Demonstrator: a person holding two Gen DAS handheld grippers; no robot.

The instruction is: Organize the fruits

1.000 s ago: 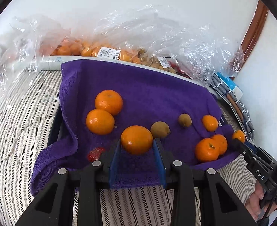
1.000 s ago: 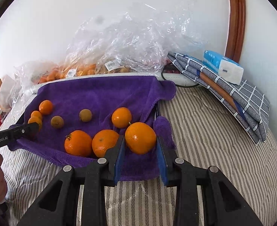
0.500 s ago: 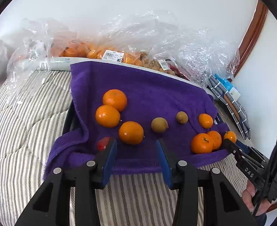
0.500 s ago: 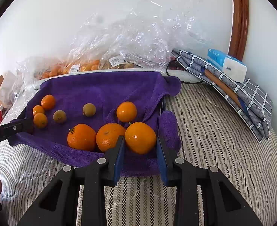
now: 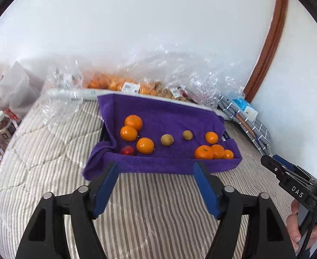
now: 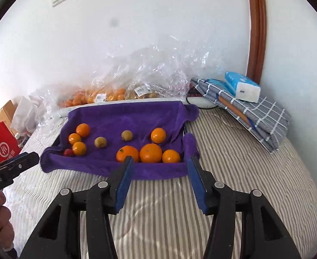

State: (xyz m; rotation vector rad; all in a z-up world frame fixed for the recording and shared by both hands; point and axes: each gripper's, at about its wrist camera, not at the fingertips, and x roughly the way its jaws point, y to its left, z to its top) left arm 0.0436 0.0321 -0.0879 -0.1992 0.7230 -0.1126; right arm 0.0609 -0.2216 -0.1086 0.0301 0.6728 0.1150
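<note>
Now both the left gripper (image 5: 155, 172) and right gripper (image 6: 159, 167) hang empty, jaws opening, before the purple towel (image 5: 169, 116); next calls for choosing another fruit.

Striped bed (image 6: 234, 172) carries a purple towel (image 6: 123, 116) mid-far, clear plastic bags of fruit (image 6: 136, 86) along its far edge by the wall, and folded grey checked cloth (image 6: 259, 116) at far right, with a tissue pack (image 6: 242, 86) on top.
</note>
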